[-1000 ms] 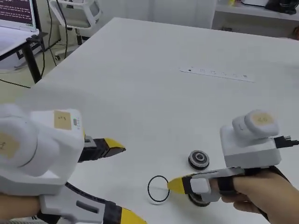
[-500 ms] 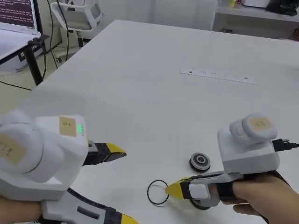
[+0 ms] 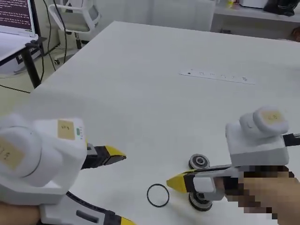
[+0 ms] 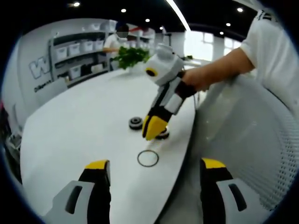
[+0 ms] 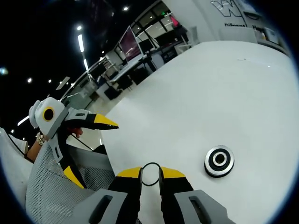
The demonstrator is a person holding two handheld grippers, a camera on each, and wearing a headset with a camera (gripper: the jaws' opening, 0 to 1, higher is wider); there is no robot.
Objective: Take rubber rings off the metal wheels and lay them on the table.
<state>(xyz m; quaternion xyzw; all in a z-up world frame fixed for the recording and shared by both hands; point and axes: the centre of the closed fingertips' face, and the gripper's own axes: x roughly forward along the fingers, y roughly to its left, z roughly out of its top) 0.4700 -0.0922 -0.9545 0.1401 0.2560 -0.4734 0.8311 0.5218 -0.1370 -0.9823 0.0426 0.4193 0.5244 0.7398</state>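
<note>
R claw (image 5: 150,173) is barely open: narrow gap betw. the yellow tips, nothing in it, touching nothing. It hangs low over the surface (image 3: 154,93) near its near edge. One rubber ring (image 3: 148,195) lies flat and free just beyond the tips. L claw (image 4: 155,165) is spread wide, empty, aimed at the same spot. Two metal wheels sit close by, also near the near edge: one (image 3: 200,200) partly under the R claw, the other (image 3: 199,161) just behind it. That one shows a dark band at the rim, prob. a ring, can't be sure. Handling, my guess: ring is thin, light, soft and stretchy, grippy on metal, so peel from the wheel's outer edge w/ one tip. Wheel is stiff, smooth, heavyish and apt to slide; clamp across its sides w/ the other claw.
</note>
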